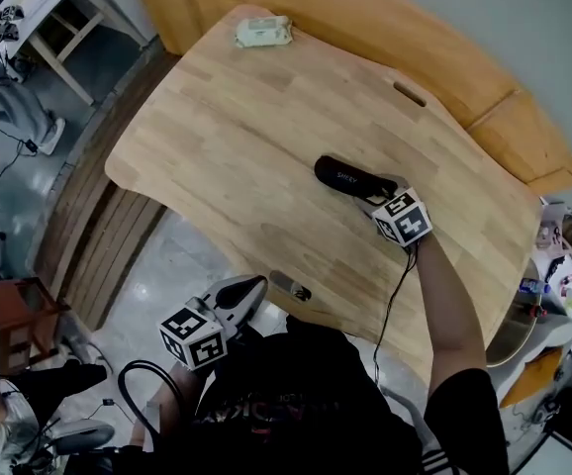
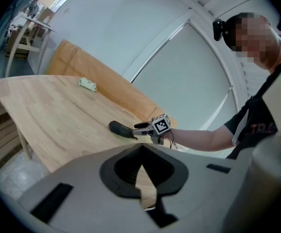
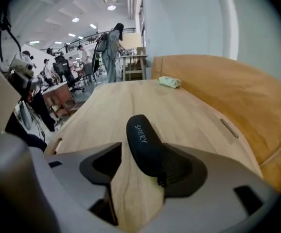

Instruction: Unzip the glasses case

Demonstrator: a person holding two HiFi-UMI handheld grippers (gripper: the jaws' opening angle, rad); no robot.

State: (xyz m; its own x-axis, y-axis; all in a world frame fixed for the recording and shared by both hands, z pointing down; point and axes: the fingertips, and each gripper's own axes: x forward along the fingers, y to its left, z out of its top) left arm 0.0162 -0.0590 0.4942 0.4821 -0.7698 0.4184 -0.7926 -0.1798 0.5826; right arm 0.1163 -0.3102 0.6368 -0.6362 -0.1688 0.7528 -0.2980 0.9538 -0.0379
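a big light wooden table (image 1: 246,117) is sitting in a busy workroom. the long black glasses case (image 1: 350,178) is lying on it, looking zipped shut. the right gripper (image 3: 140,171) is reaching around its near end with jaws apart, not squeezing. the left gripper (image 1: 251,287) is hanging closed and empty by the table edge. all the unzipping is still waiting.

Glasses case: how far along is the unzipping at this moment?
Done: nothing yet; the black oval glasses case lies closed on the pale wooden table. In hand: the right gripper stands open around the case's near end, not clamping it; the left gripper is shut, away from it. Left: all of the unzipping.
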